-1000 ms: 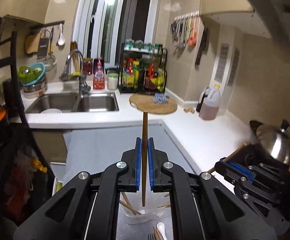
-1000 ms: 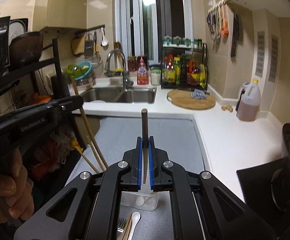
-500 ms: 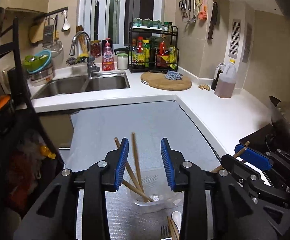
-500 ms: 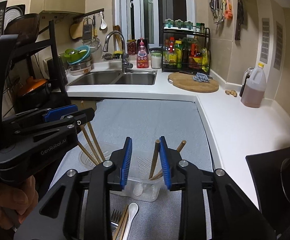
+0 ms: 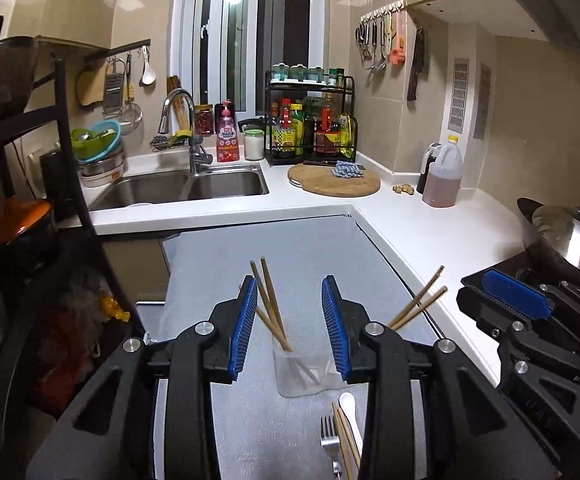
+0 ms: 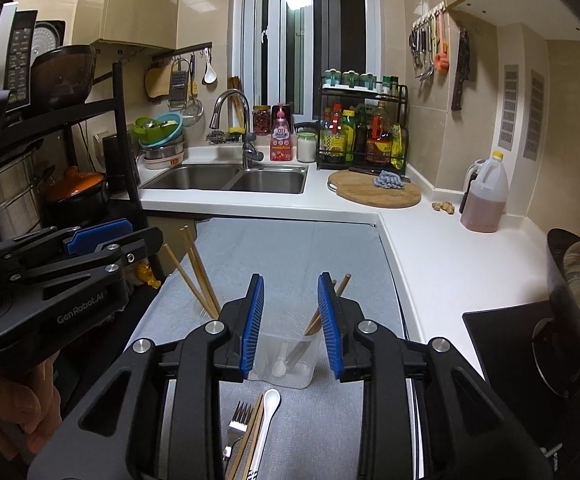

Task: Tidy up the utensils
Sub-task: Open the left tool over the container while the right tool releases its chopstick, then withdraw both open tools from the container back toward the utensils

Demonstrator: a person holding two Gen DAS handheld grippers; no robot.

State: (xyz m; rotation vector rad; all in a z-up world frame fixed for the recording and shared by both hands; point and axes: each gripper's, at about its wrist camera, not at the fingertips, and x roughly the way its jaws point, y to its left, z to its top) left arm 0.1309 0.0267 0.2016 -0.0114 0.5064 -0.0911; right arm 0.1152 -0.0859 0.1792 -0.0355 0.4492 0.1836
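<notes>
Both grippers have let go since a second ago: left gripper (image 5: 290, 328) and right gripper (image 6: 290, 320) now hang partly open, jaws empty, over the clear container (image 6: 286, 360) where the chopsticks (image 5: 268, 300) lean. Next I'd drop toward the fork (image 6: 238, 424) and white spoon (image 6: 268, 412) on the table (image 6: 290, 248).

Open grey table (image 5: 290, 248) lies clear beyond the clear container (image 6: 286, 354), up to the white counter edge. Chopsticks (image 5: 270, 300) lean out of the container left and right, crossing the space above it. A fork (image 6: 238, 420), white spoon (image 6: 268, 412) and loose chopsticks occupy the near table. Left flank: black shelf rack (image 6: 122, 140). Right flank: stovetop with wok (image 5: 569, 240).
</notes>
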